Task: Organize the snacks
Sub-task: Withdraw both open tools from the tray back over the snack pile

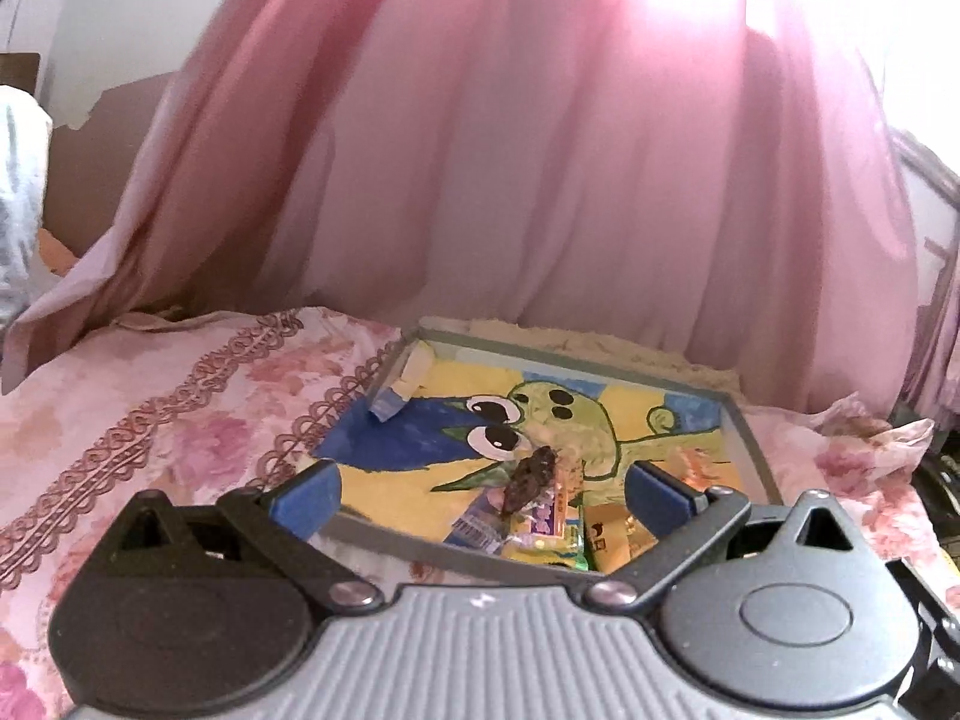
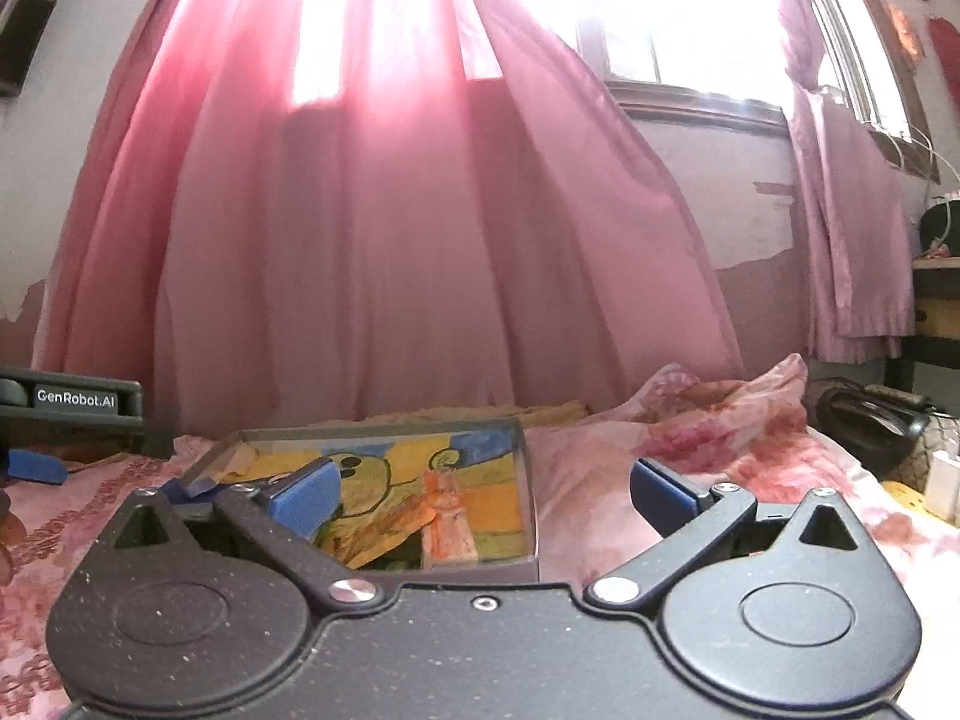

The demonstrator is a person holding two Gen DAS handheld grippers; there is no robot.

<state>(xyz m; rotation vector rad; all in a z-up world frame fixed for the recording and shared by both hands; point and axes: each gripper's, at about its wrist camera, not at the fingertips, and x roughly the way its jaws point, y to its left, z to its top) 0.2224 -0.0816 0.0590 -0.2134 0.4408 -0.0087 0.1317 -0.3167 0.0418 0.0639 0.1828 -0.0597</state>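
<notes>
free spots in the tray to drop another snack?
Bare: the tray floor's left half, between the cartoon's eyes and the near rim, plus the far right corner. Crowded: near right corner, where snack packets pile up between the left tool fingers.

The left tool (image 1: pixel 480 498) is level and low, its two blue-padded fingers (image 1: pixel 306 501) spread wide with nothing between them. The right tool (image 2: pixel 480 498) sits in the same posture, blue fingers (image 2: pixel 663 495) equally splayed and empty. The left tool's body also shows at the left edge of the right wrist view.
</notes>
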